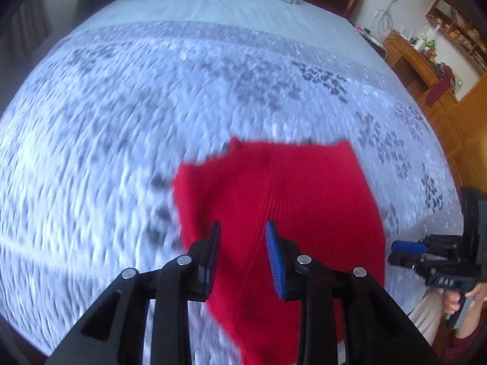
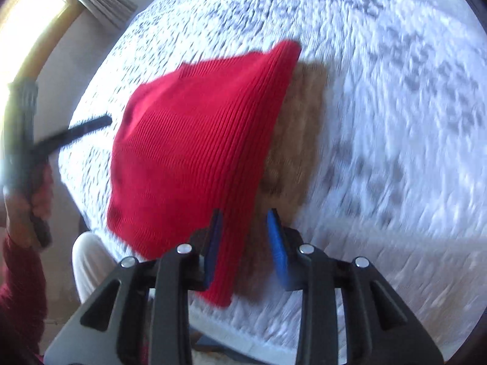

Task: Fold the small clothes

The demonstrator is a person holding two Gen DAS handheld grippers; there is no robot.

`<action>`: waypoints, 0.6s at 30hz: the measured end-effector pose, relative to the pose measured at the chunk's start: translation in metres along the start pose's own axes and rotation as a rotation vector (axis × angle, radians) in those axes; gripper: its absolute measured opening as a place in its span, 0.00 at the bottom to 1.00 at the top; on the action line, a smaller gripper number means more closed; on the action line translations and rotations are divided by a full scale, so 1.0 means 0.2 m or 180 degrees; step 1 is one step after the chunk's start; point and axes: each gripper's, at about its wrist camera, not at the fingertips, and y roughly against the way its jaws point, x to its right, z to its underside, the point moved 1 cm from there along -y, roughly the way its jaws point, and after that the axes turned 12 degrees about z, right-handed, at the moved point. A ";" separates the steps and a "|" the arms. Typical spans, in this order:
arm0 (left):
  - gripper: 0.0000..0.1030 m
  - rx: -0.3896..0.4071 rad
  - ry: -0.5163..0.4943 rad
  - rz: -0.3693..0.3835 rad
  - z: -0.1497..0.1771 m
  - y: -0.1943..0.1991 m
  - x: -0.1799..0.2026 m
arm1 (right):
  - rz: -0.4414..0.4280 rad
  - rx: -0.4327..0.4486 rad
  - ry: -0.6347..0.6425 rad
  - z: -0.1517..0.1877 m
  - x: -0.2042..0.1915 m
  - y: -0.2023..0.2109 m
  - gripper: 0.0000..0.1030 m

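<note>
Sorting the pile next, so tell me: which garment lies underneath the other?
The brown garment; the red knit garment lies over it, leaving only its right edge showing.

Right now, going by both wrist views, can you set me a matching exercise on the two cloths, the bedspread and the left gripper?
Things:
1. red knit
2. brown cloth
3. bedspread
4. left gripper

States:
a. white with a grey pattern
b. partly hidden under another cloth
c. jaws apart
d. ribbed, lying over another cloth

Pairs: 1-d, 2-b, 3-a, 4-c
</note>
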 end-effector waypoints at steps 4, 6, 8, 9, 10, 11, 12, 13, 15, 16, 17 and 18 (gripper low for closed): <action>0.30 -0.0129 -0.0223 0.0024 -0.25 -0.18 0.00 | 0.0026 0.0034 0.0003 -0.13 0.03 -0.04 0.35; 0.30 -0.0246 -0.0227 0.0059 -0.32 -0.32 -0.03 | -0.0019 0.0033 -0.0022 -0.15 0.05 -0.06 0.37; 0.30 -0.0341 -0.0193 0.0106 -0.35 -0.40 -0.07 | -0.0077 0.0037 -0.0055 -0.17 0.08 -0.09 0.41; 0.30 -0.0377 -0.0189 0.0134 -0.35 -0.44 -0.09 | -0.0093 0.0037 -0.0070 -0.19 0.10 -0.10 0.43; 0.30 -0.0408 -0.0212 0.0168 -0.35 -0.47 -0.10 | -0.0119 0.0034 -0.0084 -0.20 0.11 -0.11 0.45; 0.30 -0.0466 -0.0244 0.0174 -0.35 -0.51 -0.11 | -0.0141 0.0033 -0.0092 -0.20 0.12 -0.12 0.46; 0.30 -0.0490 -0.0267 0.0172 -0.34 -0.53 -0.11 | -0.0164 0.0033 -0.0096 -0.21 0.12 -0.12 0.46; 0.30 -0.0507 -0.0301 0.0194 -0.33 -0.54 -0.10 | -0.0183 0.0035 -0.0094 -0.21 0.13 -0.13 0.46; 0.24 -0.0517 -0.0344 0.0199 -0.32 -0.56 -0.11 | -0.0186 0.0048 -0.0087 -0.23 0.12 -0.14 0.46; 0.13 -0.0506 -0.0340 0.0249 -0.32 -0.56 -0.11 | -0.0178 0.0054 -0.0082 -0.24 0.12 -0.14 0.46; 0.10 -0.0490 -0.0333 0.0301 -0.32 -0.55 -0.11 | -0.0167 0.0062 -0.0078 -0.24 0.11 -0.15 0.46; 0.06 -0.0472 -0.0356 0.0272 -0.31 -0.54 -0.11 | -0.0158 0.0068 -0.0081 -0.25 0.11 -0.15 0.46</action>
